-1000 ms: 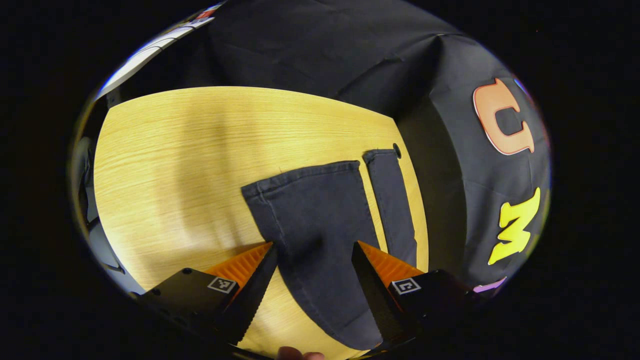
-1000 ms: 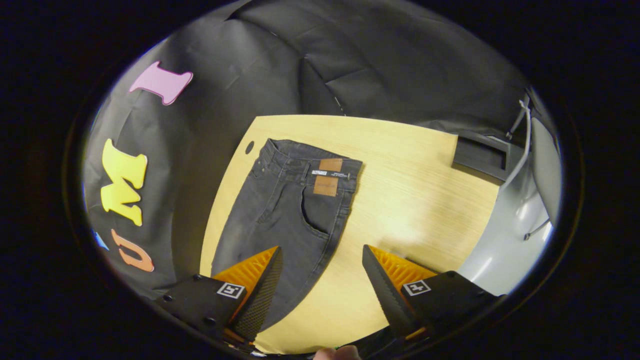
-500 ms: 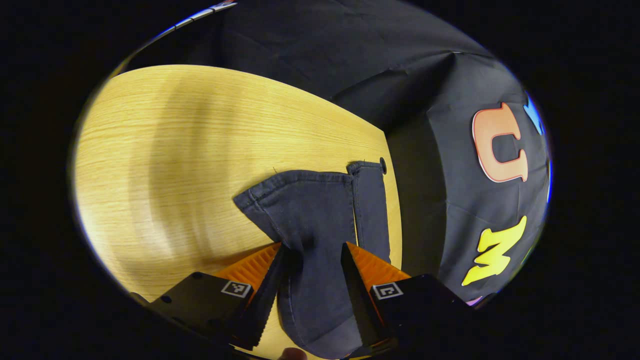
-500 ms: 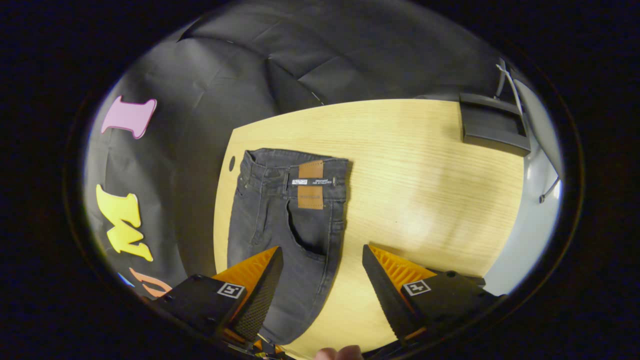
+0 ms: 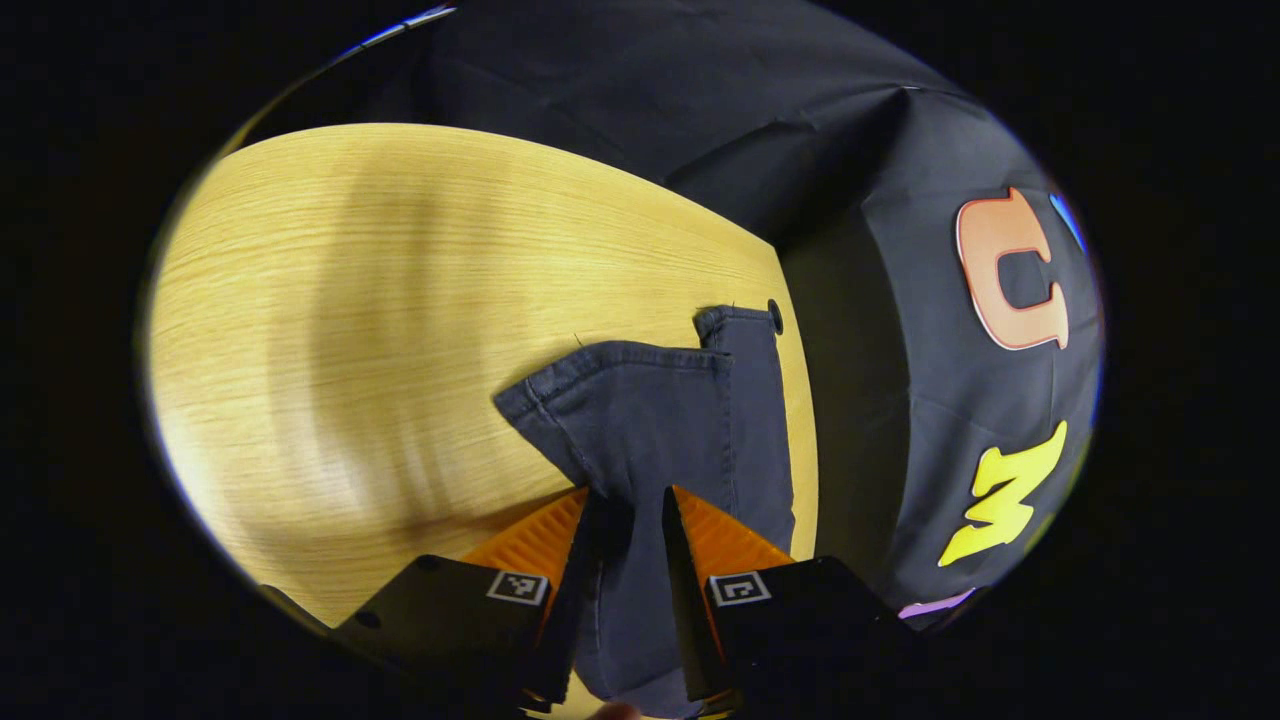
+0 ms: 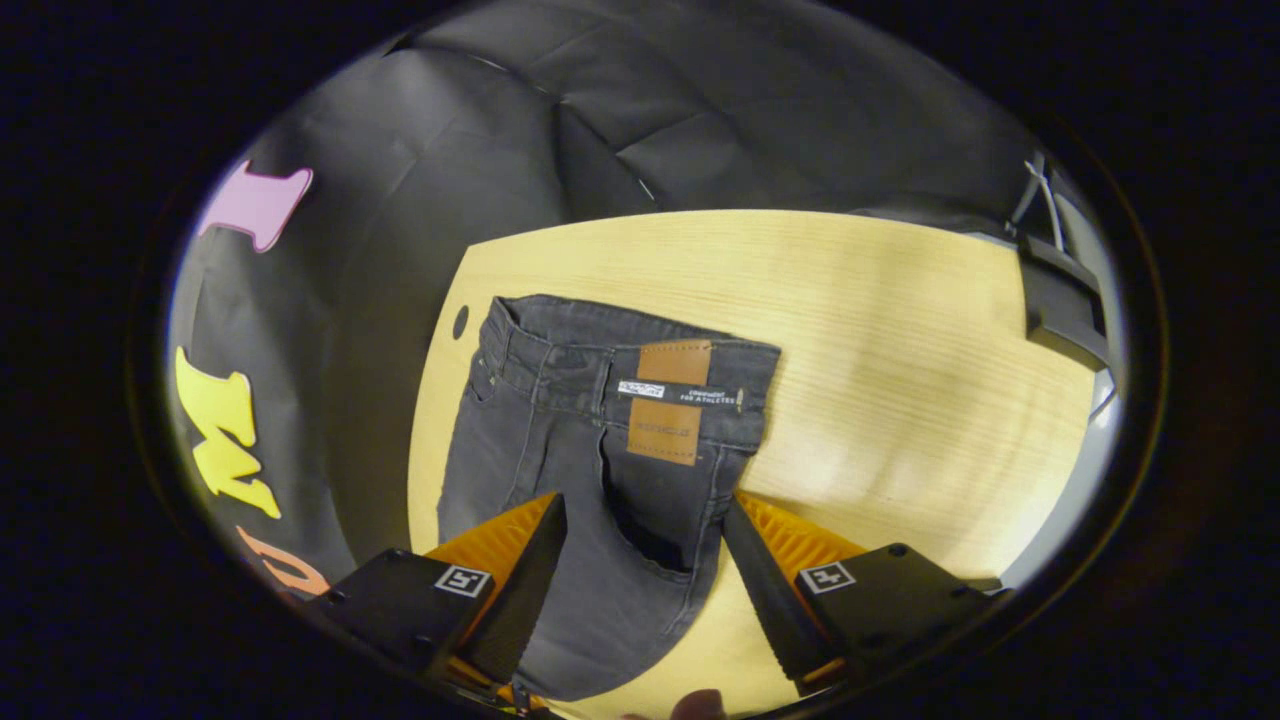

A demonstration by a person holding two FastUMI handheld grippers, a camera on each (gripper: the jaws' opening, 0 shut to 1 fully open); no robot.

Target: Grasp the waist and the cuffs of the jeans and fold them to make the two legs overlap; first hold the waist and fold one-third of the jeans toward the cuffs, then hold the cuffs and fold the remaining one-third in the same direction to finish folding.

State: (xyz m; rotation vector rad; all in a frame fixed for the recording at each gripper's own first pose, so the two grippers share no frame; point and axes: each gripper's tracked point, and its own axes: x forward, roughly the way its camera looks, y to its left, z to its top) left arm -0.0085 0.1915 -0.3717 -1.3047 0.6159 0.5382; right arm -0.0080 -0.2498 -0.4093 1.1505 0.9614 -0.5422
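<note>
Dark grey jeans (image 6: 560, 450) lie flat on the wooden table (image 6: 900, 350). Their waist carries a tan patch (image 6: 668, 400) in the right gripper view. My right gripper (image 6: 643, 505) stands open, and the hip area just below the waistband lies between its orange fingers (image 6: 500, 545). In the left gripper view the near leg's cuff (image 5: 620, 400) overlaps the edge of the far leg's cuff (image 5: 745, 330). My left gripper (image 5: 630, 505) is shut on the near leg a little behind its cuff, with the cloth bunched between both fingers.
The table (image 5: 350, 300) stretches wide to the left of the cuffs. A small round hole (image 5: 774, 316) sits by the far cuff at the table's edge, seen too near the waist (image 6: 460, 322). A dark box-like thing (image 6: 1065, 300) stands at the far right. A fingertip (image 6: 700, 705) shows below.
My left gripper's fingers have closed from wide open onto the near leg, drawing its cuff against the far leg. My right gripper has moved in over the waist, still open.
</note>
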